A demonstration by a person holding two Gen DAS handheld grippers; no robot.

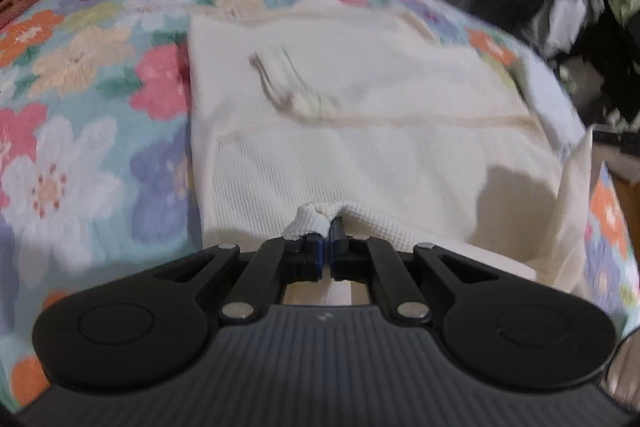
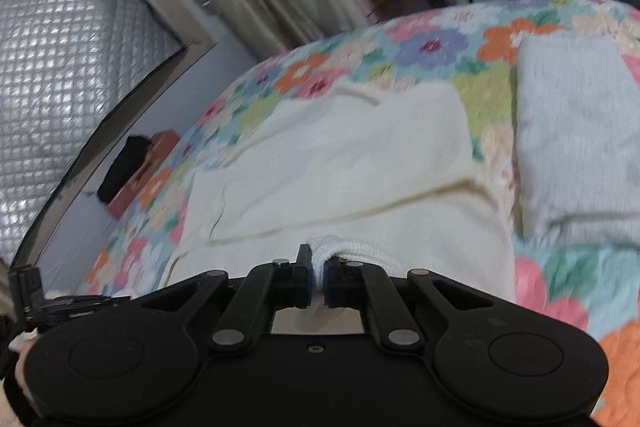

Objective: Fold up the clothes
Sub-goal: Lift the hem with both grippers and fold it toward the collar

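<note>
Jaws: my left gripper is pinched tight on the ribbed near hem of the cream garment; my right gripper is clamped on the same hem further along. Garment lies across the floral bedspread, hem lifted toward me. A folded pale grey cloth rests by the bedspread's right side. Brown box at the far left edge; contents not discernible.

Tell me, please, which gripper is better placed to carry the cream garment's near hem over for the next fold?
Neither alone: the left gripper and right gripper each pinch the cream garment's near hem.
</note>
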